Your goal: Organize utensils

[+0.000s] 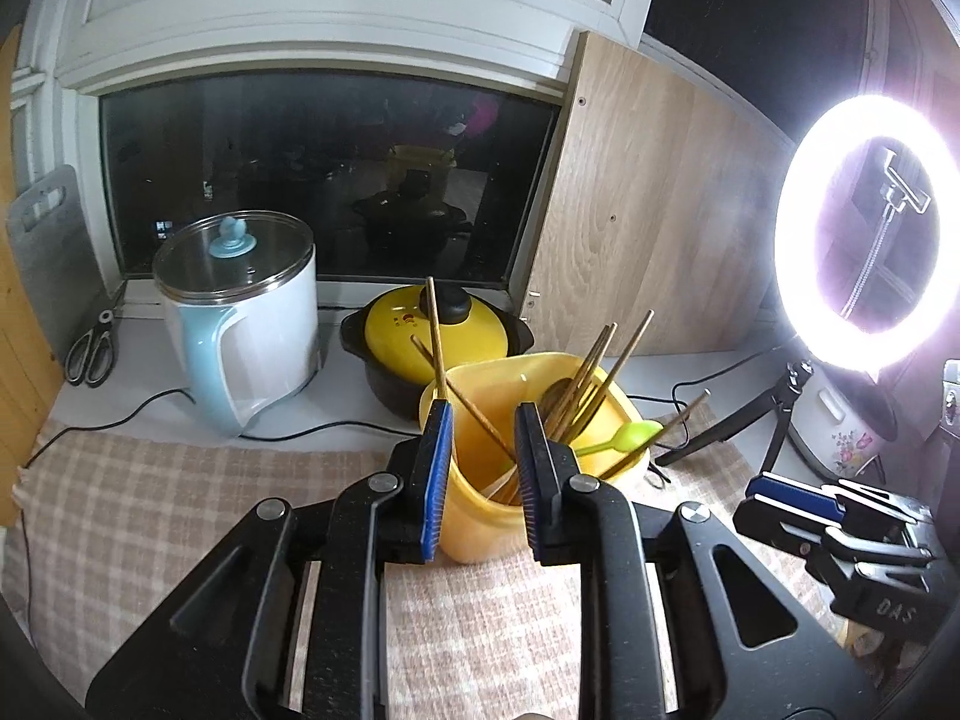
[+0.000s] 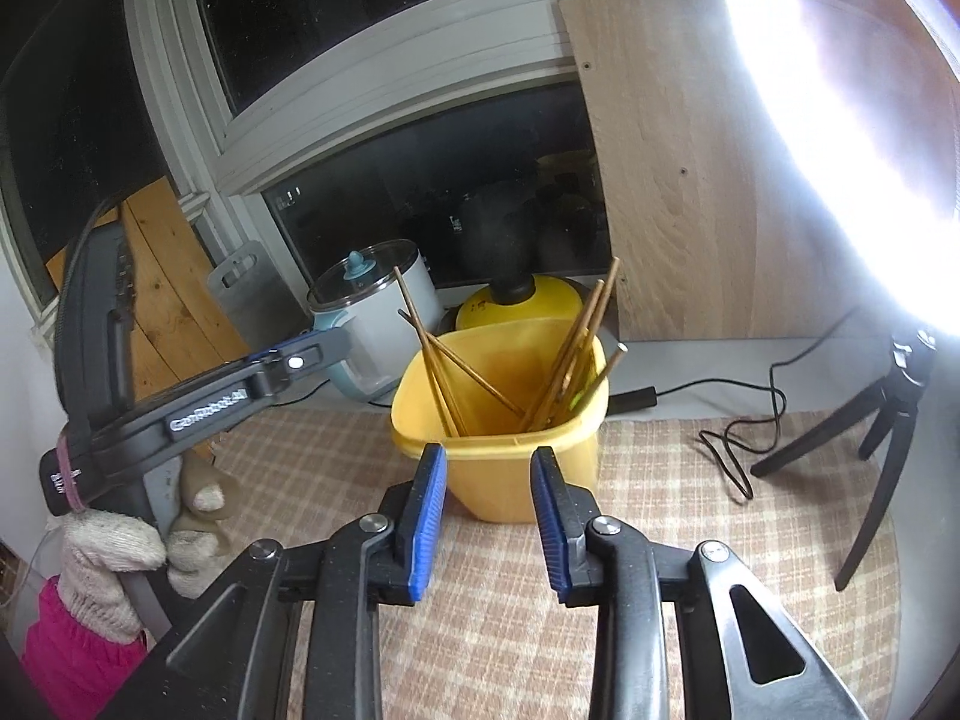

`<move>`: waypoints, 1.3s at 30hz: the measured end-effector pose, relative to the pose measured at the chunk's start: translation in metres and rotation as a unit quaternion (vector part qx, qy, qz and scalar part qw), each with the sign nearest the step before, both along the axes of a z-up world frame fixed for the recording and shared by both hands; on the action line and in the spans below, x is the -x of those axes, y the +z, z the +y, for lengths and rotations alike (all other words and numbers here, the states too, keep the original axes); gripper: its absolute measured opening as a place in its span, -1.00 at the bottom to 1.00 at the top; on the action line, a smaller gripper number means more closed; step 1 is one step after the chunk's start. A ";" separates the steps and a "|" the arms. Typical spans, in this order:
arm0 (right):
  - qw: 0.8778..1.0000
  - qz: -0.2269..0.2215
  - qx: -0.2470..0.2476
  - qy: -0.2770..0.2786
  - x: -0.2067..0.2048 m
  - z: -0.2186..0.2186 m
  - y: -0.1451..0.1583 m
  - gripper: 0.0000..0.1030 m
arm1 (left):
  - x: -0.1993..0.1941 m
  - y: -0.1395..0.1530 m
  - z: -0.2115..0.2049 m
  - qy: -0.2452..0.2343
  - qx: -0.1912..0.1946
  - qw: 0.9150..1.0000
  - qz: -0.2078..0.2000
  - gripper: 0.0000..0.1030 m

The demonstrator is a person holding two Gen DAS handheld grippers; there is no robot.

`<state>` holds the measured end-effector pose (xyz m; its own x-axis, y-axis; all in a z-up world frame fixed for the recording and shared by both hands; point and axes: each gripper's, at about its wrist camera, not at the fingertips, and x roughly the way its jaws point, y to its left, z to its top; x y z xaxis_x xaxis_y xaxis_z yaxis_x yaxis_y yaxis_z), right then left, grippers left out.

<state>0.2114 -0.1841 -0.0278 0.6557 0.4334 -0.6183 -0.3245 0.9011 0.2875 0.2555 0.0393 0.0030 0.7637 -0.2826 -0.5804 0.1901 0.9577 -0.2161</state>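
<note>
A yellow utensil holder (image 2: 528, 480) holding a green spoon (image 1: 624, 438) stands on a beige-and-white checked cloth (image 2: 690, 540).

Left gripper (image 1: 480, 456) level, jaws apart, nothing between them. Right gripper (image 2: 489, 516) likewise, jaws spread and unloaded. Gloved left hand (image 2: 126, 546) gripping handle.

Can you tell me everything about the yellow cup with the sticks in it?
The yellow cup looks like smooth plastic, with a wide, rounded-square mouth and a thick rim. It stands upright on the checked cloth, in front of a yellow-lidded pot. Brown chopsticks lean inside in two bunches, and a green spoon pokes over its edge. Both tongs, left and right, are open near it.
</note>
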 end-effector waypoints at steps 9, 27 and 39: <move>0.999 -0.016 0.029 -0.005 0.028 -0.014 0.007 0.04 | 0.053 0.015 0.001 0.011 -0.004 1.000 -0.020 -0.41; 0.996 -0.073 0.055 -0.023 0.092 -0.044 0.026 0.99 | 0.168 0.041 -0.027 0.030 -0.006 0.998 -0.055 0.62; 0.995 -0.068 0.057 -0.042 0.107 -0.059 0.013 0.99 | 0.207 0.043 -0.045 0.077 -0.062 0.993 -0.057 0.97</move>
<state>0.1046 -0.2435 -0.0148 0.7674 0.3056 -0.5636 -0.2753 0.9510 0.1407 0.0483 -0.0055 0.0456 0.8557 -0.0887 -0.5099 0.0554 0.9952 -0.0801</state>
